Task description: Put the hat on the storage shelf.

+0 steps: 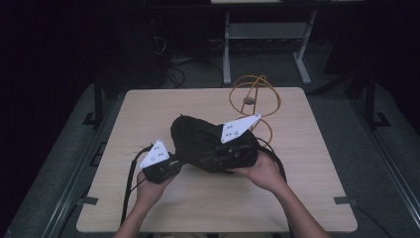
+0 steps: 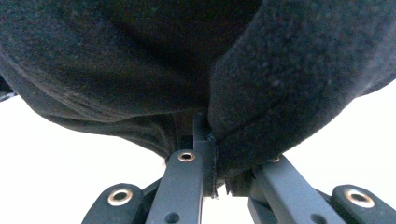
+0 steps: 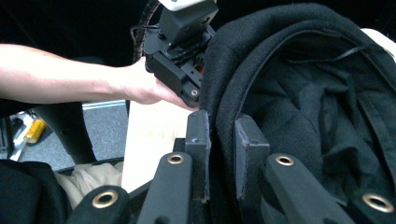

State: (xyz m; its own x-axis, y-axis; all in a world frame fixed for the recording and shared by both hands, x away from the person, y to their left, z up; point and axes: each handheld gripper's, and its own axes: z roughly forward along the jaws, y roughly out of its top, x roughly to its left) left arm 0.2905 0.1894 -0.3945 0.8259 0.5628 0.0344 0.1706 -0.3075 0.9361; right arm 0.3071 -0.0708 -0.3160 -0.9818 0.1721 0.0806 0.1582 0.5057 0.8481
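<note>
- High view: you hold a black garment (image 1: 208,141) bunched mid-table (image 1: 198,198) between the two claws. Your left claw (image 1: 171,161) bites its near-left edge; your right claw (image 1: 237,148) sits at its right side, half buried in cloth.
- High view: an orange wire stand (image 1: 252,99) rises just behind your right claw. If you swing that claw back or lift the cloth towards it, I judge you could snag or tip it.
- Left gripper view: the jaws are clamped on a thick fold of the garment (image 2: 261,84), which hangs right above them. The bite looks shallow, near the hem, so a hard pull may let it slip out.
- Right gripper view: the jaws are pinched on the garment's (image 3: 303,102) edge, a seam running between them, lining off to the right. The left claw (image 3: 198,100) and your hand (image 3: 140,86) sit close ahead of the tips.
- Right gripper view: with both claws this near, pulling unevenly could knock them together or drag cloth from one grip.
- Writing: none I can read; the grey plates show only dots.
</note>
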